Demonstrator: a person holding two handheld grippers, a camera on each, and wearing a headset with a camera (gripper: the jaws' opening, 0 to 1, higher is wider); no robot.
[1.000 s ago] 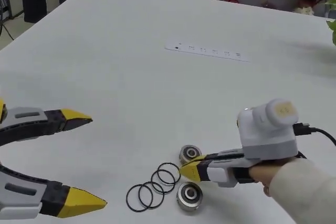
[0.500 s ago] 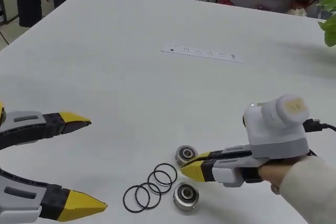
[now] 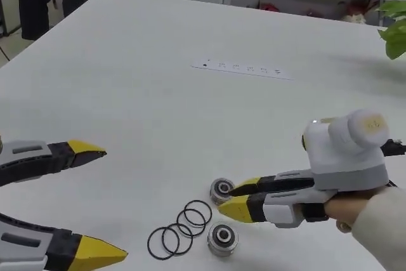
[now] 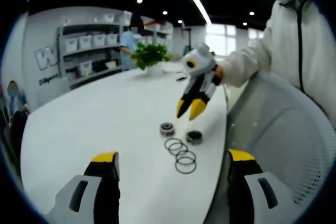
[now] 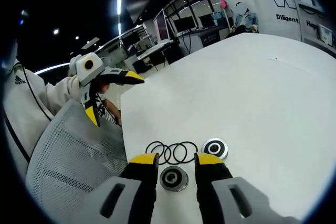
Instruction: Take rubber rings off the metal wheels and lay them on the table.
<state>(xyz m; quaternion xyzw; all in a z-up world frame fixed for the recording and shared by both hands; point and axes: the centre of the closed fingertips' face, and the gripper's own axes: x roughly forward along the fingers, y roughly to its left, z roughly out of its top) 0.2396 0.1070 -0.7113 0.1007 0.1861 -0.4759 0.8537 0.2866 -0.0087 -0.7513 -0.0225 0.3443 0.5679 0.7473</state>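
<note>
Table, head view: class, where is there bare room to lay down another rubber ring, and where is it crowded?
Bare: the wide stretch of table between the power strip and the metal wheels, and the patch between the open left gripper and the rings. Crowded: around the wheels and rings, where the right gripper points in.

Our right tool [image 5: 177, 160] holds its yellow-tipped jaws slightly apart, with one metal wheel [image 5: 174, 178] on the white table [image 5: 252, 87] between them. Just past the tips lie overlapping black rubber rings [image 5: 170, 152]. A second wheel [image 5: 215, 148] sits beyond the right-hand jaw. Farther ahead, leftward, the left tool [image 5: 114, 95] gapes wide.
</note>
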